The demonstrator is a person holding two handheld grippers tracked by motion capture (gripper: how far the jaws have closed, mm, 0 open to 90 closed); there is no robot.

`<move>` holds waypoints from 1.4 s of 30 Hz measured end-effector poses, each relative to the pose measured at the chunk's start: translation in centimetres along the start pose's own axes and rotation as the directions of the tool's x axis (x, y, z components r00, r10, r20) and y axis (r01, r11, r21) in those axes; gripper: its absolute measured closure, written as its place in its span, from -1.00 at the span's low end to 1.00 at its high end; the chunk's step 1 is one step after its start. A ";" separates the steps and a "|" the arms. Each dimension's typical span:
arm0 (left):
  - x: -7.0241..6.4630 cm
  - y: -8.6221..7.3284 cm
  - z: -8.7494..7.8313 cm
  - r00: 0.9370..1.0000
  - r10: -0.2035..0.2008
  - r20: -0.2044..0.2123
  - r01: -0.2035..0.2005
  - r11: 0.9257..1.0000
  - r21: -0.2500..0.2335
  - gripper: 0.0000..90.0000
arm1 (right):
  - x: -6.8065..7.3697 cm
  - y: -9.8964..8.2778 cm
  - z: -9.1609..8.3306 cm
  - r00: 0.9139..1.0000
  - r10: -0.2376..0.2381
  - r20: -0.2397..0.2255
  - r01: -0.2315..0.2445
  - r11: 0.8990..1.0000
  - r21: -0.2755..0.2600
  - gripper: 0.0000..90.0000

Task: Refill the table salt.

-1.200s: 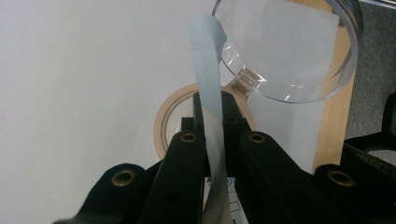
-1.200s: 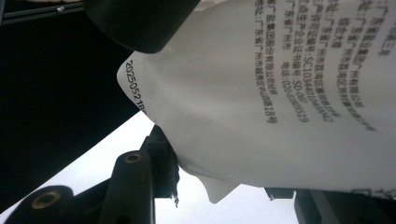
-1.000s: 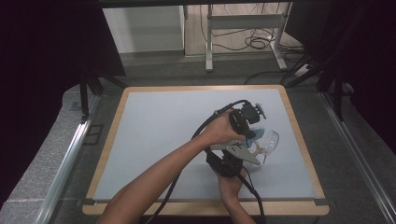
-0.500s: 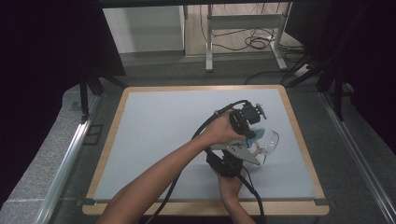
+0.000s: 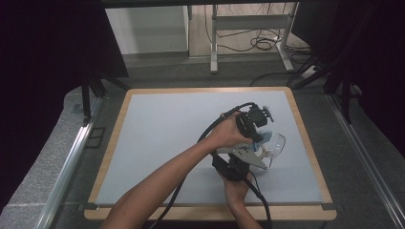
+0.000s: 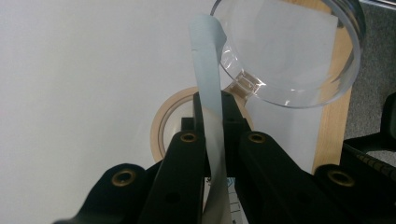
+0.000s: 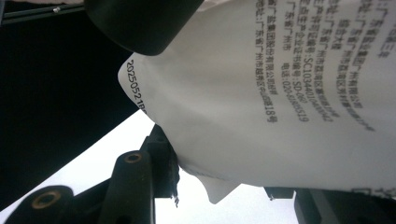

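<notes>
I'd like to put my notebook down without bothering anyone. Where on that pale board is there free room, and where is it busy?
The pale board is bare across its whole left half and along the far edge. It is crowded at right of centre, where the left gripper pinches a pale strip beside a clear dish, with the right gripper close below.

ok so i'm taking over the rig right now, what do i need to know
Left tool: shut on a pale strip that runs up to the rim of the clear dish.
Right tool: looks shut on a printed white packet.
Place: both tools close together over the right side of the mat, dish beside them, a tan ring under the left tool.
Done: both grips taken.
Left: dish looks empty; can't tell if the packet is open yet.
</notes>
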State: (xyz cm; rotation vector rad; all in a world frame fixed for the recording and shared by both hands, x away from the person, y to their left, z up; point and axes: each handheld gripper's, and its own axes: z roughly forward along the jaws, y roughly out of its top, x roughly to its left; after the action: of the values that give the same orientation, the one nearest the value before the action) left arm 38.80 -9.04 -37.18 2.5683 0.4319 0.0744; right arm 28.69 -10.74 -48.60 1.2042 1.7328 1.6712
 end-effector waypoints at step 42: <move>0.5 0.0 0.2 1.000 -0.011 -0.003 0.011 1.000 0.009 1.00 | -0.2 0.1 0.4 1.000 0.015 -0.012 -0.015 1.000 0.003 0.24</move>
State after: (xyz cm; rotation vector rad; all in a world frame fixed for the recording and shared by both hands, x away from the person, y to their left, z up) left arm 39.31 -8.95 -37.32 2.5745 0.4476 0.0721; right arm 29.15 -10.75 -48.59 1.2135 1.7381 1.6887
